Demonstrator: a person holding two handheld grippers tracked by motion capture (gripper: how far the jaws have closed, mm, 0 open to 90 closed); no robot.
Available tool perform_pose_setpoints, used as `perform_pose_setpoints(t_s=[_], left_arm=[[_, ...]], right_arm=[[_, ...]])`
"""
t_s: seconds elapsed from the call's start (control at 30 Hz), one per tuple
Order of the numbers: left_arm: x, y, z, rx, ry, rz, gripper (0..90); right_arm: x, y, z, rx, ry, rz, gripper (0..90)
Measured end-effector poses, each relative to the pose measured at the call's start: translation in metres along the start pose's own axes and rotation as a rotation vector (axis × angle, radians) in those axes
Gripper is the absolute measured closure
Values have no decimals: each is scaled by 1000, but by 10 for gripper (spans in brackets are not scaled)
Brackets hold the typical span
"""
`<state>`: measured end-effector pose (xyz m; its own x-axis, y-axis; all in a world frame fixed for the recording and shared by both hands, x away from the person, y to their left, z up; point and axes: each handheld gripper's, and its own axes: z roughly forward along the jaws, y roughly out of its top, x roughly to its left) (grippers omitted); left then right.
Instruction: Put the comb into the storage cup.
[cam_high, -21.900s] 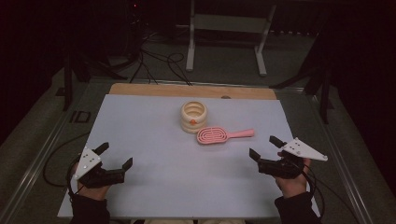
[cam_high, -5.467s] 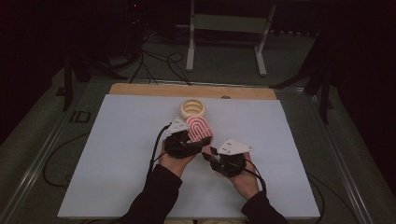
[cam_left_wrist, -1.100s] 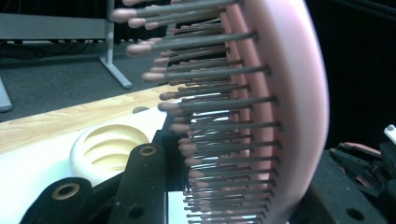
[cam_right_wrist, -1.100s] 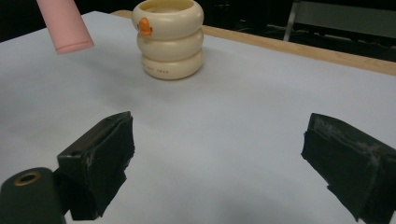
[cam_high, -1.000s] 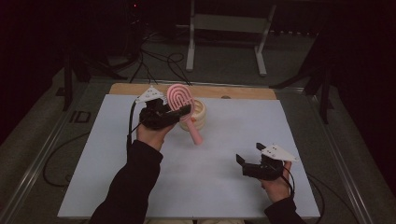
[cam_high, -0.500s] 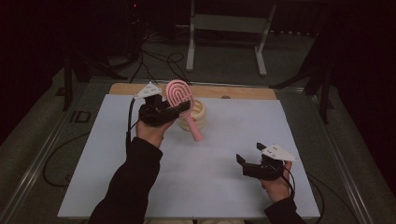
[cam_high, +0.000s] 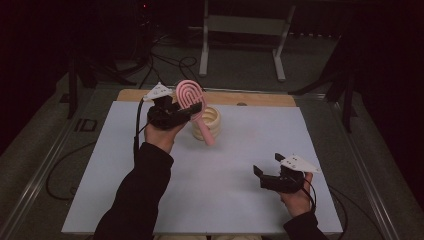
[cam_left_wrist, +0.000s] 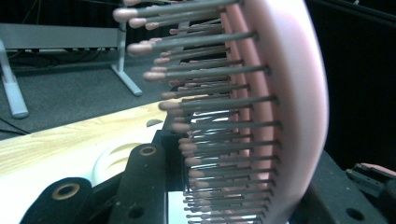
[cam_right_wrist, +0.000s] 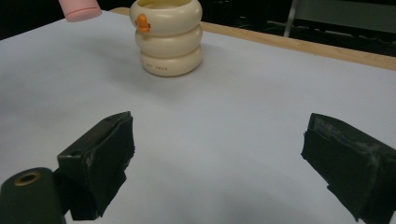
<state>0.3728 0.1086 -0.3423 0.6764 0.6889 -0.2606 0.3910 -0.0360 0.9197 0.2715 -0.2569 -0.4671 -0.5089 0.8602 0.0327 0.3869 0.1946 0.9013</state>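
Since half a second ago your left gripper (cam_high: 186, 112) has hardly moved; it stays clamped on the pink hairbrush (cam_high: 190, 96), raised over the white table (cam_high: 235, 170). The brush handle partly hides the cream ribbed cup (cam_high: 209, 121) behind it. Your right gripper (cam_high: 267, 166) rests low, jaws wide apart, empty.

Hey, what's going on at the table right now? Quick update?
Left gripper clamps pink hairbrush above cream cup. Right gripper open, idle on the white mat. Nothing in the way.
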Motion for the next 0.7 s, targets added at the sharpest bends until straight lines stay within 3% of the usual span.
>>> perform_pose_setpoints(t_s=[0.37, 0.4, 0.7], left_arm=[[2, 5, 5, 0, 3, 0, 638], [2, 7, 7, 3, 4, 18, 638], [3, 13, 11, 8, 15, 38, 638]], right_arm=[[-2, 0, -1, -3, 7, 20, 87], [-2, 0, -1, -3, 7, 20, 87], [-4, 0, -2, -1, 6, 19, 87]])
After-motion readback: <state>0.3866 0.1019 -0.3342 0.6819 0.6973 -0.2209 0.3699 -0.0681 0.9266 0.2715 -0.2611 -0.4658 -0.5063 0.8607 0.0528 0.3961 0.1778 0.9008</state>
